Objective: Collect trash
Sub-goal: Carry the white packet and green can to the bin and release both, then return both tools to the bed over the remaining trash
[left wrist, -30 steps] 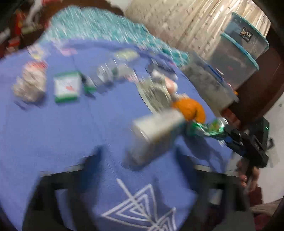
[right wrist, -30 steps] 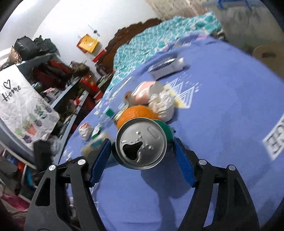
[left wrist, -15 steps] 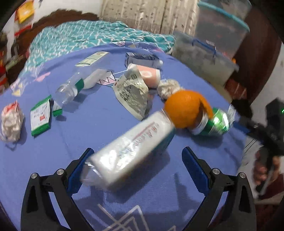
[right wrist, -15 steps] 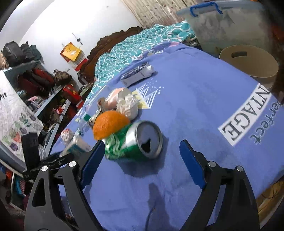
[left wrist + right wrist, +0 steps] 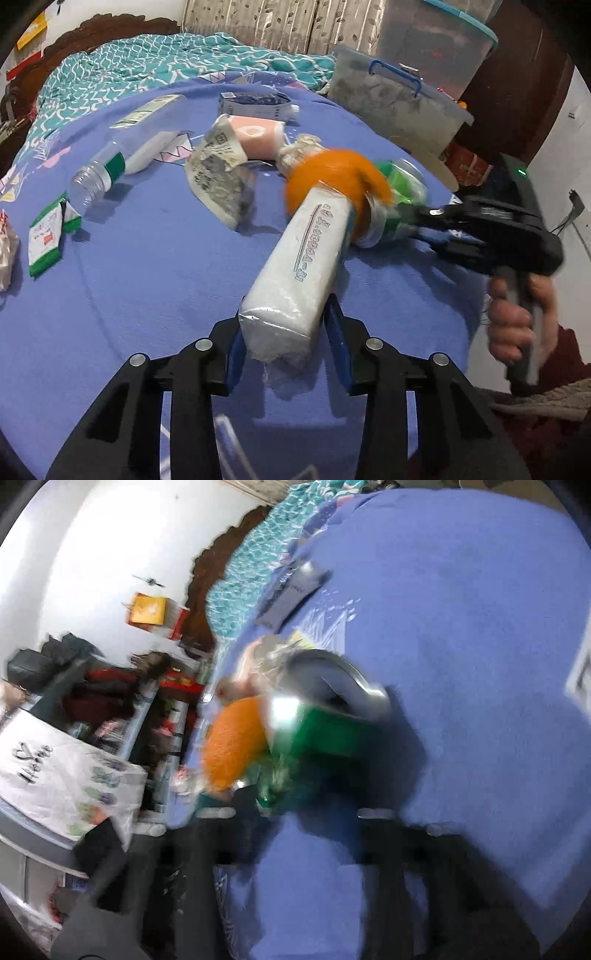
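Note:
My left gripper (image 5: pixel 284 332) is shut on the end of a white plastic-wrapped packet (image 5: pixel 306 266) that points away over the blue cloth (image 5: pixel 147 295). An orange (image 5: pixel 332 173) lies just past the packet's far end. A green drink can (image 5: pixel 399 199) lies beside the orange; the right gripper (image 5: pixel 424 225) closes on it from the right. In the blurred right wrist view the green can (image 5: pixel 325 723) sits between the fingers of my right gripper (image 5: pixel 295 812), with the orange (image 5: pixel 232 746) at its left.
On the cloth lie a clear bottle (image 5: pixel 122 162), a crumpled printed wrapper (image 5: pixel 221 177), a pink pack (image 5: pixel 255 136), a dark tube box (image 5: pixel 255 103) and green-white sachets (image 5: pixel 48 236). Grey storage bins (image 5: pixel 391 99) stand at the back right.
My left gripper has closed on the white packet, which lay loose between open fingers before. My right gripper, open around the can half a second ago, has closed on it and tilted.

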